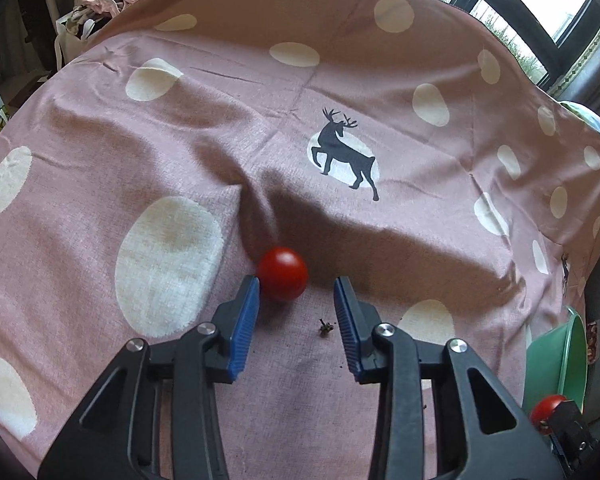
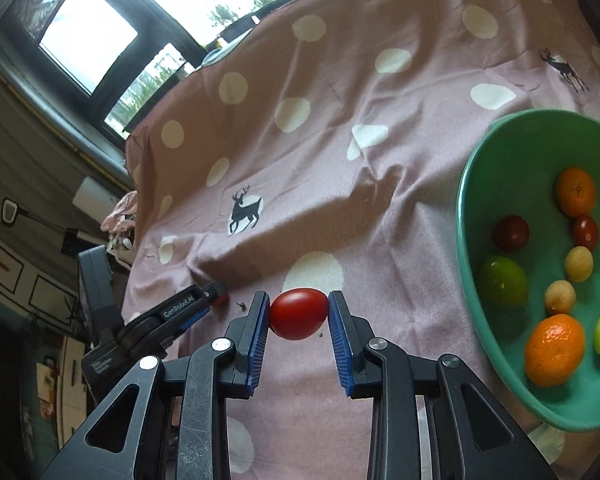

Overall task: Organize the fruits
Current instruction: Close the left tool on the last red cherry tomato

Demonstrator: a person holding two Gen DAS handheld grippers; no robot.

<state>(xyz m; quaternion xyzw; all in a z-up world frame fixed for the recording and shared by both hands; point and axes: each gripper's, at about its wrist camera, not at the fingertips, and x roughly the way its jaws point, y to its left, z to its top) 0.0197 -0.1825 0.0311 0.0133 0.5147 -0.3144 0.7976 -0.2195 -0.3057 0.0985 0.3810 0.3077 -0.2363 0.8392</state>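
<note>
A red cherry tomato (image 1: 282, 279) lies on the pink spotted cloth (image 1: 180, 128), just past the tips of my open left gripper (image 1: 297, 284), close to the left finger (image 1: 247, 312). My right gripper (image 2: 299, 313) is shut on a second red tomato (image 2: 299, 313), held between both blue pads above the cloth. That tomato and the right gripper also show at the lower right of the left wrist view (image 1: 546, 412). A green bowl (image 2: 472, 184) to the right holds several fruits: oranges, green, yellow and dark red ones. My left gripper shows in the right wrist view (image 2: 208, 298).
A small dark stem bit (image 1: 325, 326) lies on the cloth between the left fingers. The green bowl's rim (image 1: 576, 344) shows at the right edge. Windows stand behind the table; clutter and a white bag (image 1: 72, 40) are at the far left.
</note>
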